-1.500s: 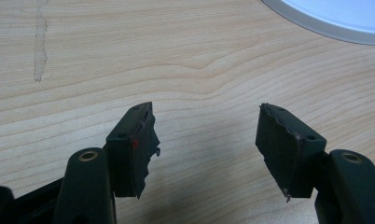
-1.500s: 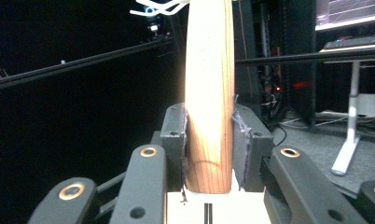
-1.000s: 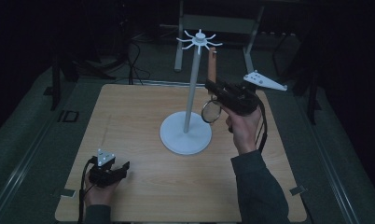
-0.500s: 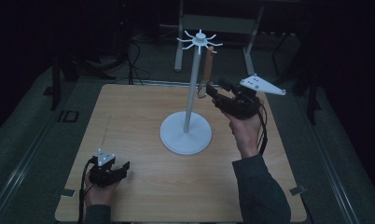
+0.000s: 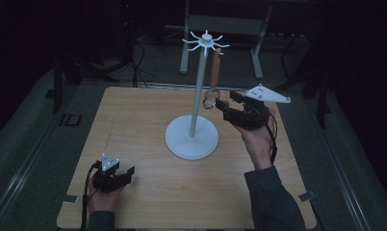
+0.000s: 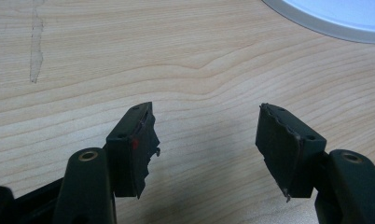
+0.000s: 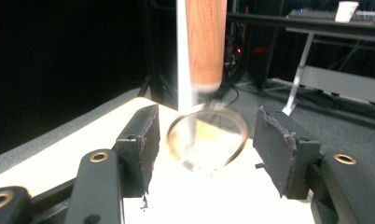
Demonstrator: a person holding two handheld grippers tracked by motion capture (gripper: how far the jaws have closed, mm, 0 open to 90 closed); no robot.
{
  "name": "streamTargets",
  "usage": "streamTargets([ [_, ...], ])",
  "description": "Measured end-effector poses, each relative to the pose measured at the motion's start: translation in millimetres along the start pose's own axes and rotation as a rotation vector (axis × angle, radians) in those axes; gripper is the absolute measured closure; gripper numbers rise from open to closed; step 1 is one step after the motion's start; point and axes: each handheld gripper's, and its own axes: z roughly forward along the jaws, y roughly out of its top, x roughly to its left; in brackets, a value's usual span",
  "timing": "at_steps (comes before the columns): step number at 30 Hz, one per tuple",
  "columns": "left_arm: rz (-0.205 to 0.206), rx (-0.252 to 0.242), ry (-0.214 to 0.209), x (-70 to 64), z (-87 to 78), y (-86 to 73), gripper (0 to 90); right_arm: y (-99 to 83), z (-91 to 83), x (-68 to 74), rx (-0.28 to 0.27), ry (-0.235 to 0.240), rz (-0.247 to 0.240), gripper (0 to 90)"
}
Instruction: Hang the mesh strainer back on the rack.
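High view: strainer [image 5: 213, 79] hanging on rack [image 5: 196, 96].

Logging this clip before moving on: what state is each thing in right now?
White hook stand with round base: upright on the wooden table.
Wooden-handled utensil with a metal ring end: hanging from a top hook, free of the jaws.
Right gripper: open, jaws either side of the ring.
Left gripper: open, holding nothing, low over the table.

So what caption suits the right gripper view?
Open right gripper facing a wooden-handled strainer beside a white stand's pole.
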Motion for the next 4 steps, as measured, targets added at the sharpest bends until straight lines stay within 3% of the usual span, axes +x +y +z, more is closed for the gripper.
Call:
streamTargets([
  [4, 0.001, -0.002, -0.001, 0.0, 0.3, 0.3, 37.9, -14.5, 0.6, -9.3, 0.042, -0.013, 0.002, 39.9],
])
